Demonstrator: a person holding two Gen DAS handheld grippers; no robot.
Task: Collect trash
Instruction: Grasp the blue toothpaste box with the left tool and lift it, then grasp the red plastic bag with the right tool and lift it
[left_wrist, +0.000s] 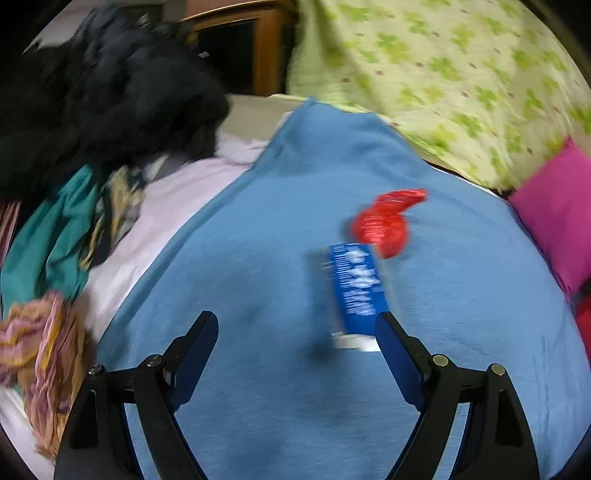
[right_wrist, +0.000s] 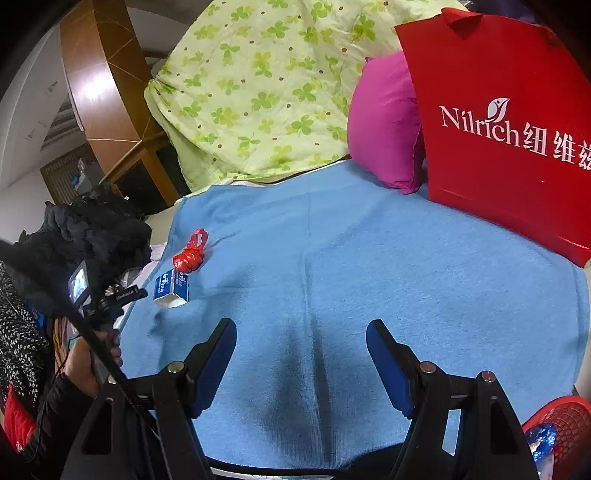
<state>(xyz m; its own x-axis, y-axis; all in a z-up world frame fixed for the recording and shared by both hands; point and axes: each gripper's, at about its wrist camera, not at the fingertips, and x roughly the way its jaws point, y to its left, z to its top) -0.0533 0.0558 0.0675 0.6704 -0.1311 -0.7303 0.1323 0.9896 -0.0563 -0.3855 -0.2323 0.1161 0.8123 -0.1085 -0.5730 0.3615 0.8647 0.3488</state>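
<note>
Jaws apart and empty on both grippers, left gripper (left_wrist: 297, 325) closing in on the blue carton (left_wrist: 356, 286), probably needing a slight rightward shift before clamping.

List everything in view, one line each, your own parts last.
box: 1, blue and white, left side of blanket, touching the wrapper
wrapper: 1, red, crumpled, just beyond the box
blanket: 1, blue, spread under everything
quilt: 1, green clover print, behind blanket
pillow: 1, magenta, far right edge of blanket
bag: 1, red with white lettering, right of pillow
basket: 1, red mesh, lower right corner
clothes pile: 1, black on top, teal and patterned below, left of blanket
left gripper: 1, black, blue pads, open, near the box
right gripper: 1, black, blue pads, open over bare blanket
hand: 1, holding left gripper's handle
</note>
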